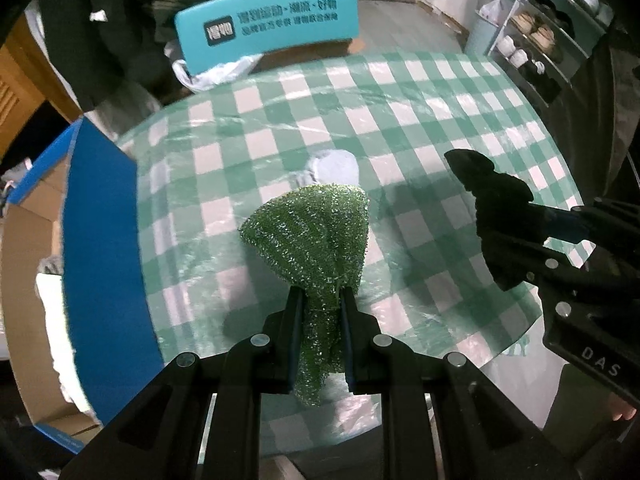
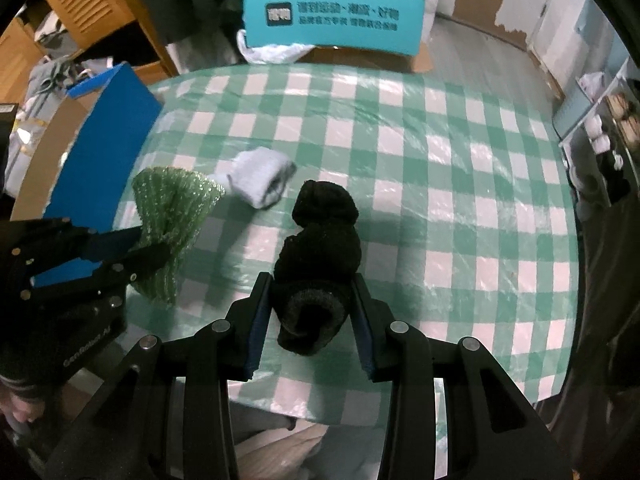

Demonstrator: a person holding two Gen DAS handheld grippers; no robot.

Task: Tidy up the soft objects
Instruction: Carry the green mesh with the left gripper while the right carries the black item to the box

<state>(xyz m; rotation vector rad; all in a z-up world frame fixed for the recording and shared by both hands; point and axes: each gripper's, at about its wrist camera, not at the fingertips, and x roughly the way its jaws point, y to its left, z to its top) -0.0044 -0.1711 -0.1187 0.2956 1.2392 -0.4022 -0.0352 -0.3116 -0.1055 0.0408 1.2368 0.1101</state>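
I have the left gripper (image 1: pixel 320 300) clamped on the green scouring cloth (image 1: pixel 312 232), the right gripper (image 2: pixel 312 300) clamped on the rolled black sock (image 2: pixel 320 248); both hang above the checked tablecloth (image 2: pixel 440 160). Pale sock (image 2: pixel 262 178) lies loose there. Cardboard box (image 1: pixel 100 240) at left looks like the destination.
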